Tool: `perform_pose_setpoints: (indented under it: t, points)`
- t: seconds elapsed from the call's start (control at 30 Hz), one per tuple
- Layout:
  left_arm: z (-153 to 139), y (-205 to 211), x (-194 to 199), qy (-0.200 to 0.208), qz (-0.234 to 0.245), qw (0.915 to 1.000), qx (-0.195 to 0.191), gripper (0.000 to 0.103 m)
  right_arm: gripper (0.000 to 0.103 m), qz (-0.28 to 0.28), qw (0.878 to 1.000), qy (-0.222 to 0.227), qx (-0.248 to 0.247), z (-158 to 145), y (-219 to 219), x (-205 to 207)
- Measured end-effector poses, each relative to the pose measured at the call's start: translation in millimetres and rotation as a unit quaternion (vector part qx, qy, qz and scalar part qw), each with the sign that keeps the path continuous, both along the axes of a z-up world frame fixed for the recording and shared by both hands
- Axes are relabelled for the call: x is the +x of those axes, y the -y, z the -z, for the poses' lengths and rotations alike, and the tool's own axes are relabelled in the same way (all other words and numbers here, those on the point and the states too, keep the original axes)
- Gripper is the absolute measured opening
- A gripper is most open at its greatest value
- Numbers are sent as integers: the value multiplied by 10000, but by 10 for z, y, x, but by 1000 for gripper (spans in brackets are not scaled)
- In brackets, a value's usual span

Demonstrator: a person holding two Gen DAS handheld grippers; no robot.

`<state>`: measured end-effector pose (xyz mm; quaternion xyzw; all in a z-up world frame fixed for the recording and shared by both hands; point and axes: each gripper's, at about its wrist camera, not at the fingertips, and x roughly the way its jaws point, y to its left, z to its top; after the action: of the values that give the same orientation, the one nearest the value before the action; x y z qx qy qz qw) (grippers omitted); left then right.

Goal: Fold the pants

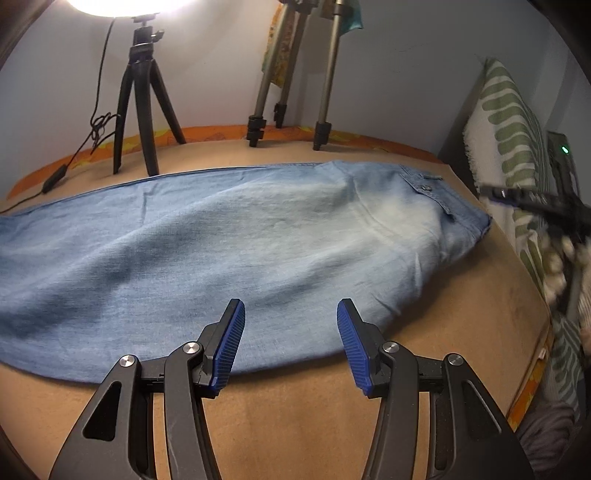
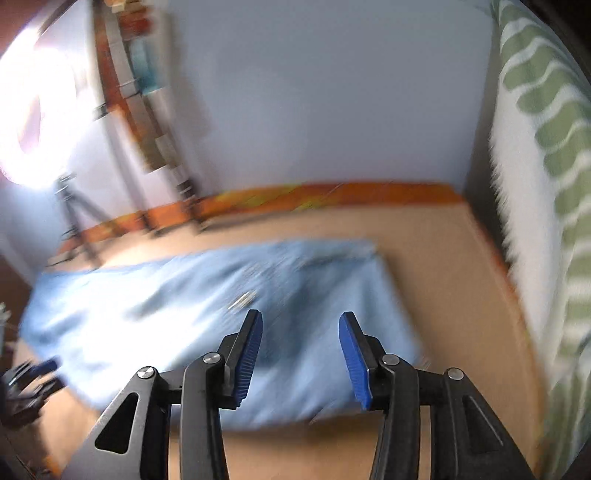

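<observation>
Both tools, left and right, gape empty above one pair of pants, seemingly folded lengthwise.

This is a room in a home, arranged as a small recording corner. The work surface is a flat brown board that lies on an orange patterned cloth, so it looks like a bed or a low table with a cover. On the right side a soft white cushion with green leaf shapes leans against dark furniture. At the far edge stand 2 tripods: a black tripod that carries a bright lamp, with a black cable that hangs down, and a grey tripod. The pale blue wall behind is plain.
</observation>
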<state>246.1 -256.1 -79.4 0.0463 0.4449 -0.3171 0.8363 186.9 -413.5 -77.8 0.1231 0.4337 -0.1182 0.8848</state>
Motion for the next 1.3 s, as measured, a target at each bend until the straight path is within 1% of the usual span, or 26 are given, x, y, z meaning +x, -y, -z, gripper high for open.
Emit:
perform_pose_setpoints:
  t: [0.07,0.13,0.27,0.33,0.4,0.47,0.6,0.7,0.77,0.87,0.93,0.97,1.0,1.03,1.07,1.1,1.13,1.2,1.3]
  points:
    - [3,24,-33,30,73,10000,45,51,45,-126,9994,9,325,92,-263,-139]
    - [13,75,-86,73,222,9997,116,51,45,-206,9976,-76,657,216,-475,-238]
    - [45,163,-183,47,467,9988,152,51,45,-146,9915,-280,1263,474,-717,-267]
    - [77,206,-235,-17,609,9980,139,46,46,-32,9883,-208,1514,554,-760,-254]
    - [127,248,-260,-217,733,9971,64,37,47,0,9840,-169,1771,616,-783,-207]
    - [166,290,-266,-339,806,9962,22,36,47,-30,9820,-145,1885,668,-812,-118]
    - [230,377,-258,-390,850,9956,88,36,47,-160,9767,-109,2137,765,-874,25]
    - [258,410,-239,-391,831,9957,128,35,47,-322,9742,-53,2233,821,-904,116]
    - [263,427,-239,-334,846,9957,179,35,47,-443,9737,-62,2236,847,-946,175]
    - [267,453,-267,-114,865,9955,364,36,48,-507,9701,-10,2373,881,-974,230]
    - [273,475,-292,-28,897,9950,433,36,47,-649,9604,-11,2710,893,-1002,270]
    - [273,492,-312,25,940,9945,466,36,43,-683,9557,8,2862,896,-1006,270]
    - [274,506,-329,97,973,9939,517,36,35,-752,9475,58,3108,882,-1014,277]
    - [273,523,-345,189,1000,9931,578,36,34,-807,9411,134,3280,852,-1011,274]
    - [271,542,-362,309,1031,9921,647,38,32,-835,9371,223,3381,829,-1005,273]
    - [268,557,-371,417,1044,9911,710,42,31,-870,9319,350,3504,791,-980,270]
    - [262,567,-370,515,1027,9905,757,44,31,-896,9276,477,3596,735,-944,265]
    - [246,576,-333,628,964,9901,800,45,31,-921,9283,574,3556,681,-910,259]
    - [279,569,-227,686,787,9904,910,45,31,-907,9310,535,3494,698,-900,256]
